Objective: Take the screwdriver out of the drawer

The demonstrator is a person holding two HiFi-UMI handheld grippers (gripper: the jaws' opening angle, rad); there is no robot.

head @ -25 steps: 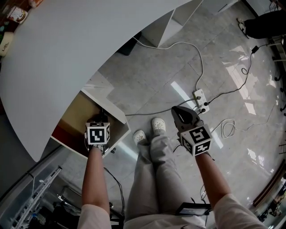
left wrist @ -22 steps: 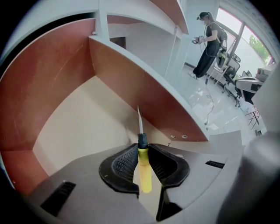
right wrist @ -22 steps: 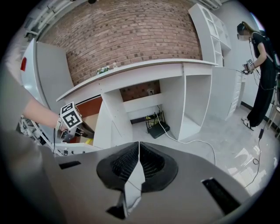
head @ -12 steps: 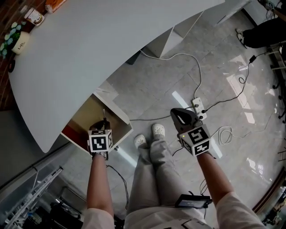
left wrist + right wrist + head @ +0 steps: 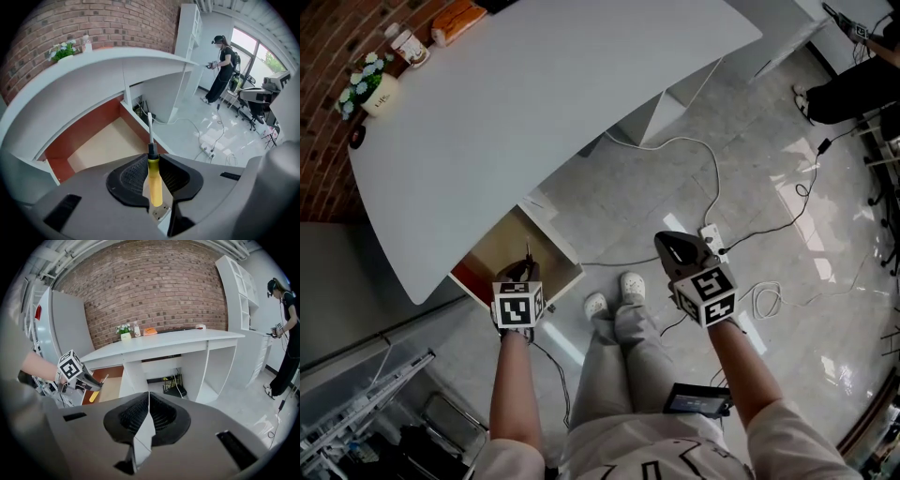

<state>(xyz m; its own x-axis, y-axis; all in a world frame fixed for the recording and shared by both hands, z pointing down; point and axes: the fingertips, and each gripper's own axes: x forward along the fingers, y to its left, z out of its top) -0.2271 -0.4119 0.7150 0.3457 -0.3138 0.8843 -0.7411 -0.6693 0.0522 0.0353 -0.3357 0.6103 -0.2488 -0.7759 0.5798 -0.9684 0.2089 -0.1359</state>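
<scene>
One screwdriver clamped in left gripper by one open drawer; right gripper closed, empty

A red brick wall runs behind the long white curved bench. Under the bench's near end an open drawer with red-brown sides and a pale bottom stands pulled out. The floor is glossy grey stone tile, streaked with bright reflections. A tall white open shelving unit stands at the bench's far end, and a tall grey cabinet stands at its other end. Daylight comes through large windows, with dark office chairs below them.
</scene>
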